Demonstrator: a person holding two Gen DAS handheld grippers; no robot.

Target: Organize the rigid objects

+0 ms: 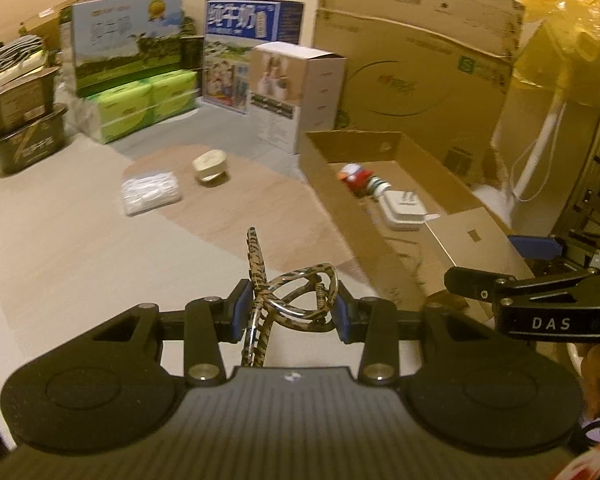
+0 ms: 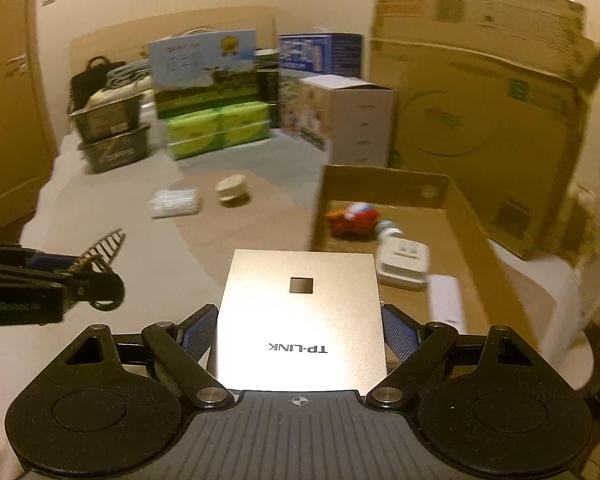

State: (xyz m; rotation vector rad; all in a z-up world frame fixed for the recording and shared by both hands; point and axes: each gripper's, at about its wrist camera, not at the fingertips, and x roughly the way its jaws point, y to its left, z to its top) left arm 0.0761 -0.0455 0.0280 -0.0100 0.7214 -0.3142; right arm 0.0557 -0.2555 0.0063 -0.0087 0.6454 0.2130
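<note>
The left tongs (image 1: pixel 288 312) are clenched narrowly on a patterned hair clip (image 1: pixel 296 296), its long axis pointing forward above the tabletop (image 1: pixel 60 248). The right tongs (image 2: pixel 300 332) spread wide, gripping a flat TP-LINK box (image 2: pixel 300 320), long axis toward the open cardboard box (image 2: pixel 384 182).

Warm, dim yellowish indoor light in both views. Strong glare whitens the near end of the flat silver TP-LINK box (image 2: pixel 300 320). Beyond that box, background cartons are motion-blurred and soft, more so in the right wrist view. Fisheye bending curves the edges; the corners vignette to black. Shadows are soft and faint.
</note>
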